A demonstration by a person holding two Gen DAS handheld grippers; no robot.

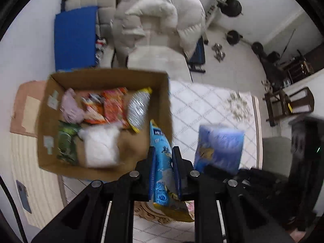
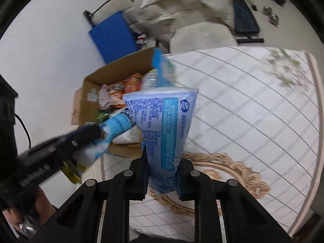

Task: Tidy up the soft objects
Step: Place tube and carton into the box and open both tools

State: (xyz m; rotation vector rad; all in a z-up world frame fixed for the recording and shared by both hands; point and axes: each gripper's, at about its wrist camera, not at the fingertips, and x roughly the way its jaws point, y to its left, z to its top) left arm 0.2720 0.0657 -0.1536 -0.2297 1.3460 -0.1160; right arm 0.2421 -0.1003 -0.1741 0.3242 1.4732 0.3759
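My left gripper (image 1: 163,149) is shut on a blue snack bag (image 1: 161,162), which hangs over the near right corner of an open cardboard box (image 1: 105,76). In the box lie a pink cloth (image 1: 70,107), orange packets (image 1: 109,105), a clear bag with yellow trim (image 1: 138,109), a green packet (image 1: 65,141) and a white soft bundle (image 1: 101,145). My right gripper (image 2: 163,156) is shut on a pale blue printed pack (image 2: 166,125), held above the bed to the right of the box (image 2: 113,68). The left gripper (image 2: 95,133) shows blurred beside it with its bag (image 2: 117,124).
A white quilted bed cover (image 1: 212,105) spreads under and to the right of the box. Behind stand a chair with a beige puffy jacket (image 1: 162,20) and a blue mat (image 1: 75,38) against the wall. Barbell weights (image 1: 232,6) and dark furniture (image 1: 289,101) stand at the right.
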